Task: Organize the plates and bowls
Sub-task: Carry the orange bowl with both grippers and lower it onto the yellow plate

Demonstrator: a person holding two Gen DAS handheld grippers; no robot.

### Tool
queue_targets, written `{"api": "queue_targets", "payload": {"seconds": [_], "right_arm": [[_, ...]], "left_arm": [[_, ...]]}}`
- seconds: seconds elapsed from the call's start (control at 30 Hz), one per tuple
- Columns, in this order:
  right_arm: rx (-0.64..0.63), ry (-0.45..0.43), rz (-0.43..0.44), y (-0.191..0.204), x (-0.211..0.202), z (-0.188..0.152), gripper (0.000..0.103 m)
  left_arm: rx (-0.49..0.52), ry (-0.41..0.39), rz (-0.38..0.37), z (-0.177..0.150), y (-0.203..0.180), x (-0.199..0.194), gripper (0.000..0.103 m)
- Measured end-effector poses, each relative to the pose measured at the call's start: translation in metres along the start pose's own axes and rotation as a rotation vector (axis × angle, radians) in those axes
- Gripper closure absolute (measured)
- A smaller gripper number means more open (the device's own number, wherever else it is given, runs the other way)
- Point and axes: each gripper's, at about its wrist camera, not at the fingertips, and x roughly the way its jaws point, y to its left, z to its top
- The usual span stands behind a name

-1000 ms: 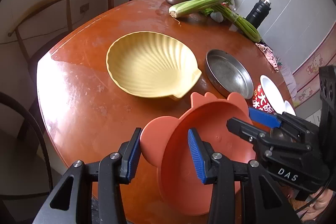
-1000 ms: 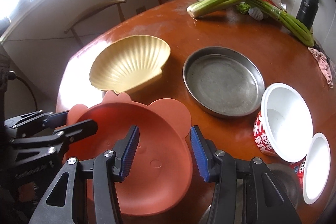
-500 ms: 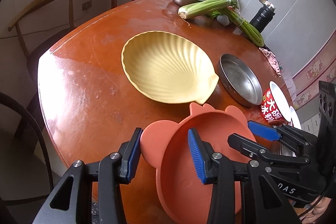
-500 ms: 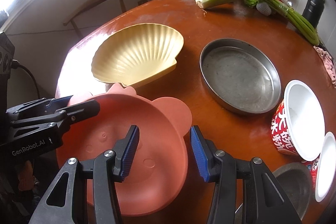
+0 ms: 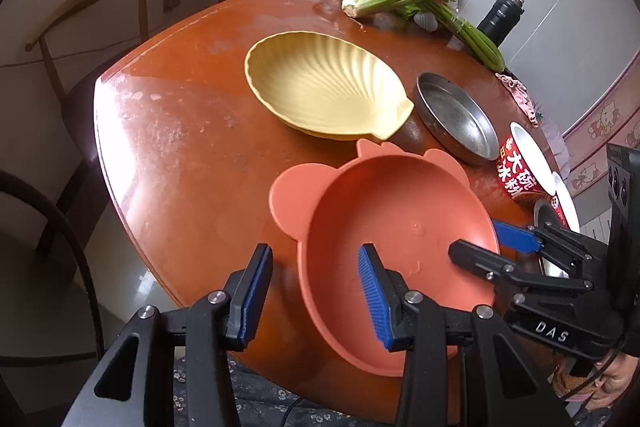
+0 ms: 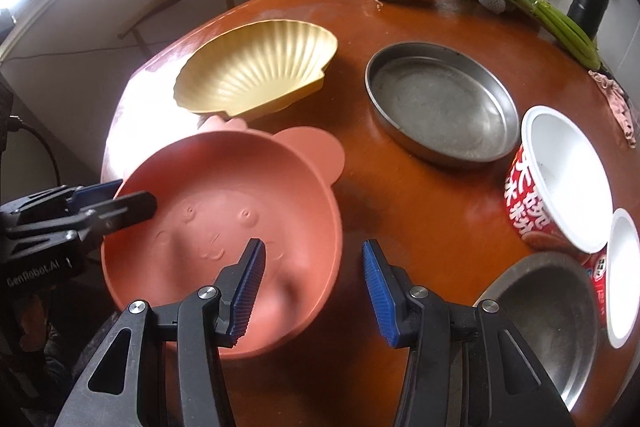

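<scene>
Pink bowl (image 5: 400,227) is gripped at opposite rims by 2 grippers: left gripper (image 5: 312,291) clamped on its left rim, right gripper (image 6: 312,283) on its right rim. It is held at the near table (image 5: 180,147) edge, with the shell plate (image 5: 320,87) just beyond it, so stacking would mean moving it forward, away from the person.

brown table (image 5: 168,131), shell dish (image 5: 320,83), pan (image 5: 456,115)

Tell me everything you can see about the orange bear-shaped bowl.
The orange bear-shaped bowl looks like matte plastic or silicone: a round, empty basin with flat rounded ears on its far rim and a faint face embossed on the bottom. It sits at the near edge of the table, just in front of the yellow shell dish. The left gripper and right gripper each straddle the rim on opposite sides; whether it rests on the table or is lifted is unclear.
</scene>
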Motion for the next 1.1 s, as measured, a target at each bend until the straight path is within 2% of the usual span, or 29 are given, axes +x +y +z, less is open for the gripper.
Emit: {"api": "queue_targets", "payload": {"seconds": [0.23,0.3,0.63,1.1], "right_arm": [[-0.011,-0.010,0.021,0.005,-0.003,-0.006,0.051],[-0.018,-0.012,0.016,0.008,-0.004,-0.007,0.051],[-0.012,-0.063,0.019,0.011,-0.023,0.002,0.051],[-0.017,-0.117,0.035,0.022,-0.045,0.018,0.050]], "left_arm": [[0.037,0.001,-0.017,-0.004,-0.014,0.003,0.059],[0.051,0.002,-0.002,-0.004,-0.018,0.003,0.059],[0.059,-0.062,-0.003,0.006,-0.020,-0.018,0.059],[0.060,-0.110,-0.010,0.015,-0.011,-0.035,0.059]]}}
